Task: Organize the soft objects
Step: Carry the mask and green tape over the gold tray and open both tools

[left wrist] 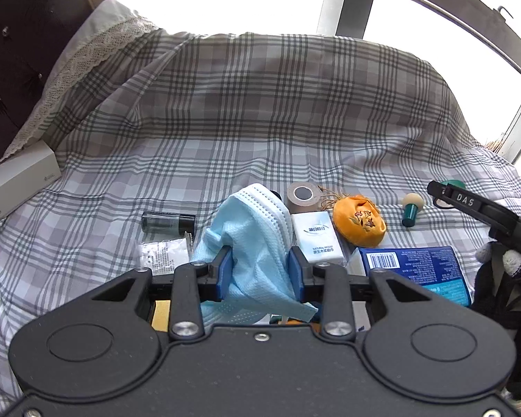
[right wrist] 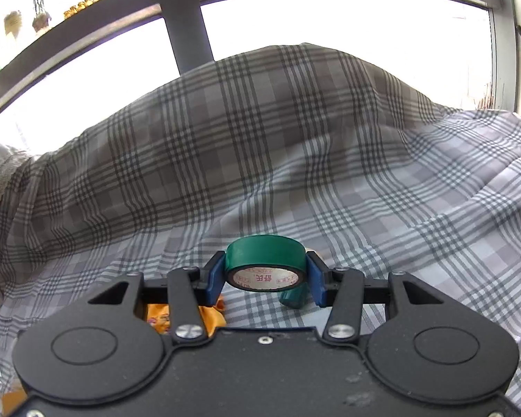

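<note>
Tongs of the left gripper (left wrist: 260, 271) are being kept narrow on a bunch of pale blue face masks (left wrist: 250, 239), whose crumpled folds are being pinched between the two blue pads while the loose ends are hanging below the jaws. Gathered this way, the masks are probably being lifted clear of the clutter as one soft bundle. In the left wrist view the gripper is being pointed steeply down over the plaid bedspread (left wrist: 260, 104), above a tissue pack (left wrist: 317, 239), an orange pouch (left wrist: 359, 222), a brown tape roll (left wrist: 304, 196), a dark bottle (left wrist: 168, 222) and a blue box (left wrist: 416, 267). At the right edge the right gripper's finger is being seen side-on, with something black and knitted hanging beneath it.

Right gripper (right wrist: 265, 278) jaws are being held closed on a green tape roll (right wrist: 265, 260), its label facing the camera, so that the flat sides are being pressed by the pads. Seemingly the roll is being carried aside as a hard item. Here the gripper is being tilted only slightly downward, over the bedspread (right wrist: 364, 173) and toward its raised far fold; the pouch (right wrist: 159, 316) is lying just beneath the left finger.
</note>
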A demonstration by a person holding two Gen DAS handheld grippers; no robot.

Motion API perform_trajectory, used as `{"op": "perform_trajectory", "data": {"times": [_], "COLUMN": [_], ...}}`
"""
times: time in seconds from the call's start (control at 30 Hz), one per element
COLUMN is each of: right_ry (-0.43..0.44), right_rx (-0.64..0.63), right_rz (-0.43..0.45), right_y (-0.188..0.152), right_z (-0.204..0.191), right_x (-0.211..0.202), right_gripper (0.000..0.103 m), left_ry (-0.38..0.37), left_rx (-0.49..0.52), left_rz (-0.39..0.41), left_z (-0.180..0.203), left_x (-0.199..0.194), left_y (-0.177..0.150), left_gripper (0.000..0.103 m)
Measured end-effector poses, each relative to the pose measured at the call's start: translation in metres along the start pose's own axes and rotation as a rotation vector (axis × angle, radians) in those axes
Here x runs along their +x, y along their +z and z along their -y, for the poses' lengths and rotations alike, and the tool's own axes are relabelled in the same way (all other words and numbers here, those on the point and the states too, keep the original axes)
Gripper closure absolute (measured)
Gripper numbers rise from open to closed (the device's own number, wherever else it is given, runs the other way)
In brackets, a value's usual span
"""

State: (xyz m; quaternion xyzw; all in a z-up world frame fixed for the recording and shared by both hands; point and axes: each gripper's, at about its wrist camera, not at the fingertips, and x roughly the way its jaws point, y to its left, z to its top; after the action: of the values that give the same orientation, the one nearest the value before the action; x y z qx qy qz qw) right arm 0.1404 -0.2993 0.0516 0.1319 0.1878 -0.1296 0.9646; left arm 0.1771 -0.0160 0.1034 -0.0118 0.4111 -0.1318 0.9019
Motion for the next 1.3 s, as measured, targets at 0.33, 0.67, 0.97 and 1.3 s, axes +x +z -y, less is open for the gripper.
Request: {"op": "perform_trajectory", "data": {"times": [0.33, 0.67, 0.97, 1.3], "right_ry": [0.157, 0.256, 0.244, 0.260], "right_rx": [-0.067, -0.119, -0.108, -0.139], "right_rz": [0.037, -0.289, -0.427, -0.454], "right_y": [-0.026, -0.128, -0.177, -0.180], "right_z": [-0.021, -0.025, -0.028, -0.034], "right_x": [-0.147, -0.213, -0.214, -0.211], "right_gripper": [0.056, 0.055, 0.055, 0.054], "left_ry": [0.071, 0.101, 0.139, 0.159], "left_rx": [0.035, 0.036, 0.040, 0.007], "left_rz": [0.058, -0.052, -0.180, -0.238], "left_z": [0.004, 0.013, 0.018, 0.015], "left_x": [-0.057, -0.064, -0.047, -0.035], "left_y": [-0.066, -0.142, -0.173, -0.175], "left_gripper": [0.068, 0.064, 0.062, 0.061]}}
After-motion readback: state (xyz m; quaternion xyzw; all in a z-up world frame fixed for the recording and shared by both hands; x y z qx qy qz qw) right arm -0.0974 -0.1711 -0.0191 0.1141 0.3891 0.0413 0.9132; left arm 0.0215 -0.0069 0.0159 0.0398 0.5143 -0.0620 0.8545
